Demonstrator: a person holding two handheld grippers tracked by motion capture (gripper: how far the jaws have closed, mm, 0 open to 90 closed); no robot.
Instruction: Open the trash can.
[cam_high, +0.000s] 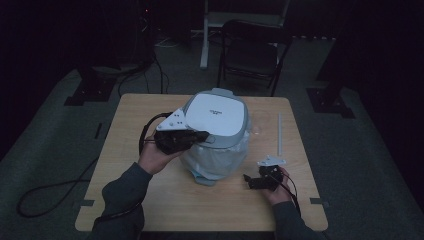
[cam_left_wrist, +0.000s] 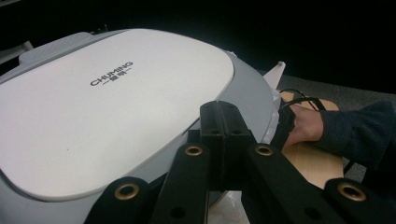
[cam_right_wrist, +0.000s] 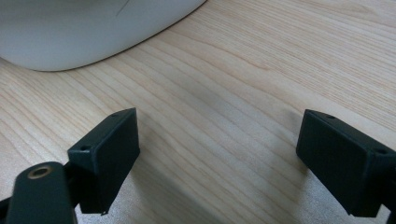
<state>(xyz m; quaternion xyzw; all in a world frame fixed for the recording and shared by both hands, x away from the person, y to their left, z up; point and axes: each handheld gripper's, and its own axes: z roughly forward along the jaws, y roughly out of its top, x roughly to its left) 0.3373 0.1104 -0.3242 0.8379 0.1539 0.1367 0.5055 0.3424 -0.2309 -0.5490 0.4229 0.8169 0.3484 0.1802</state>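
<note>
A small bin stands mid-table, with a white lid (cam_high: 215, 112) marked CHUMING (cam_left_wrist: 116, 102) set in a grey rim (cam_left_wrist: 252, 93). A clear plastic liner (cam_high: 215, 160) hangs down its sides. My left gripper (cam_high: 204, 136) is at the lid's near-left edge, jaws shut together, and its tips (cam_left_wrist: 224, 121) touch the grey rim with nothing visible between them. My right gripper (cam_high: 248, 181) rests low on the table to the right of the bin. Its jaws (cam_right_wrist: 217, 140) stand wide open over bare wood, and the bin's white base (cam_right_wrist: 70, 28) lies just beyond them.
A thin white strip (cam_high: 280, 132) lies on the wooden table (cam_high: 150, 200) at the right, with a small clear disc (cam_high: 256, 131) beside the bin. A dark folding chair (cam_high: 250, 50) stands behind the table. Cables (cam_high: 50, 192) trail over the floor at left.
</note>
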